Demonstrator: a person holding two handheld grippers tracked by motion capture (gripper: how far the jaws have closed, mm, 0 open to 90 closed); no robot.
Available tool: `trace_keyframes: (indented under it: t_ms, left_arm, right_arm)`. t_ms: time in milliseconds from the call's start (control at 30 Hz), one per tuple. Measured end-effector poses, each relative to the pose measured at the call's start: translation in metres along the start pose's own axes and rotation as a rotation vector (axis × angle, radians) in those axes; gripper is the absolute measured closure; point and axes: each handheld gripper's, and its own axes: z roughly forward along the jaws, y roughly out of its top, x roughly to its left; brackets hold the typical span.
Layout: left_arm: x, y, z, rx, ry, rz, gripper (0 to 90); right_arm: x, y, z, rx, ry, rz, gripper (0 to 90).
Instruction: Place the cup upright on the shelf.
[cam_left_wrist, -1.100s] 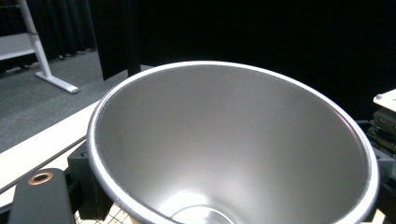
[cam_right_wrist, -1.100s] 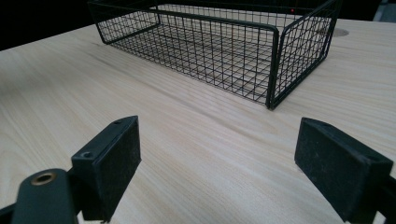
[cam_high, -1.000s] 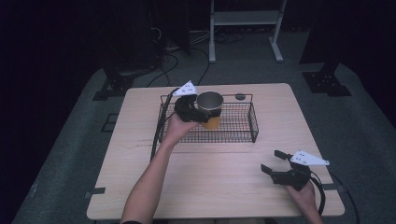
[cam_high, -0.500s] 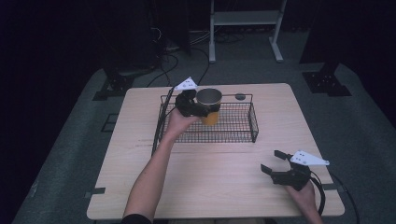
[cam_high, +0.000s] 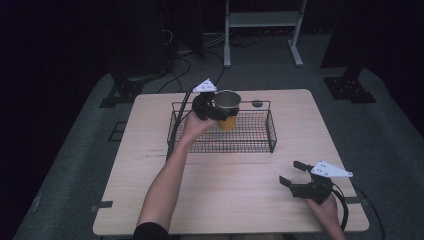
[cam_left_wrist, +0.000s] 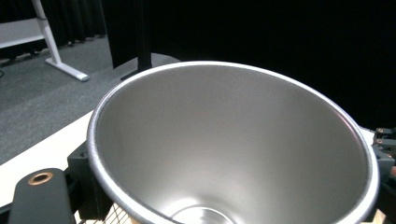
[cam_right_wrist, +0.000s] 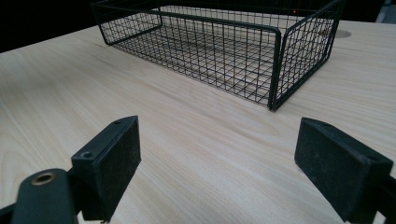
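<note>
An orange cup (cam_high: 227, 108) with a silver metal inside hangs upright over the black wire basket (cam_high: 255, 144), toward its back left part. My left gripper (cam_high: 216, 109) is shut on the cup. In the left gripper view the cup's steel mouth (cam_left_wrist: 233, 149) sits close between the jaws. My right gripper (cam_high: 295, 173) stands open low over the table's front right, nothing between its pads (cam_right_wrist: 114, 158). In the right gripper view the basket (cam_right_wrist: 275, 60) lies ahead with a bare wire floor.
The light wooden table (cam_high: 150, 190) has a round cable hole (cam_high: 257, 104) behind the basket. A white metal stand (cam_high: 260, 20) and cables lie on the grey floor beyond the table. Dark curtains close off the surroundings.
My left gripper has lifted the cup higher over the basket and carried it a little to the right. The right gripper has stayed where it was.
</note>
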Motion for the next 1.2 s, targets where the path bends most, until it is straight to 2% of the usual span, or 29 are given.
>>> trace_keyframes:
  t_ms: [200,267,467,567,700,867,967,1067,1200]
  left_arm:
    - [0.004,-0.001,0.008,-0.007,0.007,0.011,12.4]
    - [0.007,-0.003,0.010,-0.002,0.005,0.003,12.4]
    - [0.016,-0.012,0.016,0.037,0.008,-0.004,12.4]
    - [0.020,-0.016,0.018,0.044,0.008,-0.021,12.4]
    - [0.021,-0.018,0.023,0.069,0.020,0.007,12.4]
    - [0.025,-0.023,0.027,0.080,0.001,-0.004,12.4]
    - [0.027,-0.027,0.030,0.113,-0.013,-0.001,12.4]
    - [0.028,-0.031,0.034,0.170,-0.014,0.013,12.3]
    - [0.031,-0.034,0.036,0.200,-0.008,0.025,12.3]
  right_arm:
    - [0.000,0.000,0.000,-0.001,0.002,0.002,13.4]
    - [0.000,0.000,0.000,-0.003,0.003,0.004,13.4]
    - [0.000,0.000,0.000,-0.004,0.007,0.004,13.5]
    - [0.000,0.000,0.000,-0.004,0.007,0.005,13.4]
    - [0.000,0.000,0.000,-0.005,0.006,0.006,13.4]
    - [0.000,0.000,0.000,-0.005,0.007,0.008,13.4]
    - [0.000,0.000,-0.001,-0.005,0.007,0.008,13.4]
    - [0.000,0.000,0.000,-0.005,0.009,0.007,13.5]
    - [0.000,0.000,0.000,-0.006,0.009,0.009,13.4]
